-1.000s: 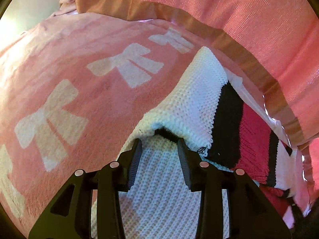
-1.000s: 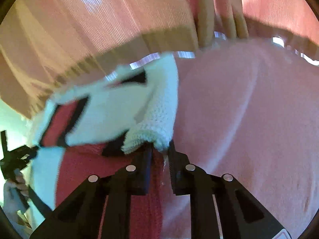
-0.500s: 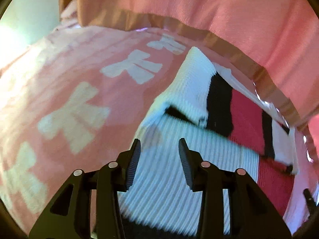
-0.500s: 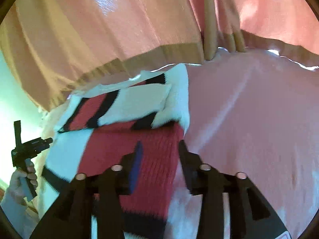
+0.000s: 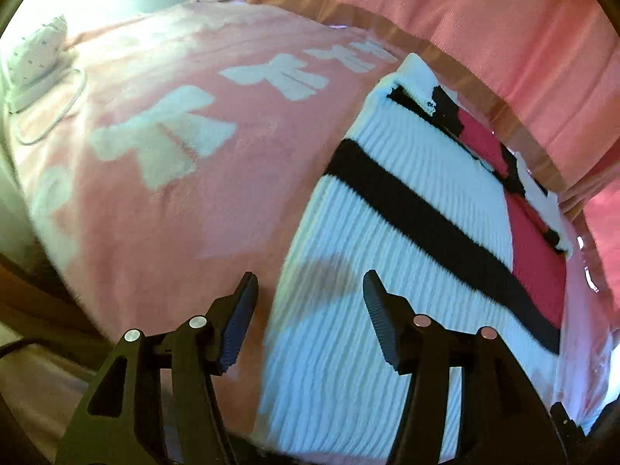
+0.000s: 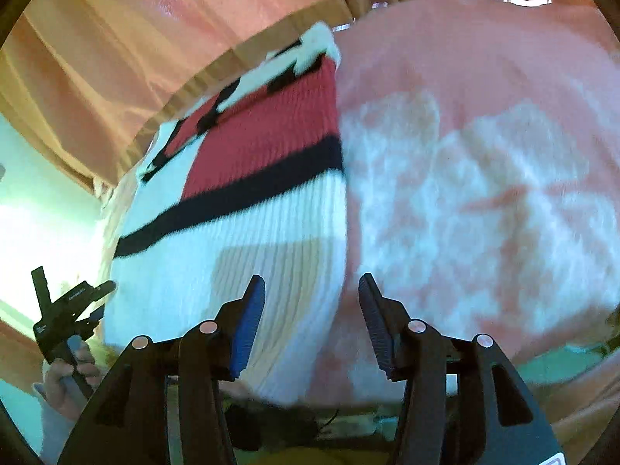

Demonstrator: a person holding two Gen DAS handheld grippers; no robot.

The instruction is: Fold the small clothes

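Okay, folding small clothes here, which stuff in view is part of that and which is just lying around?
Part of the job:
striped knit sweater
left gripper, open
right gripper, open

Just lying about:
pink bow-print blanket
pink curtain
white spotted item with a cord

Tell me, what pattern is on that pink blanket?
White bows on the pink blanket, clearest in the left wrist view.
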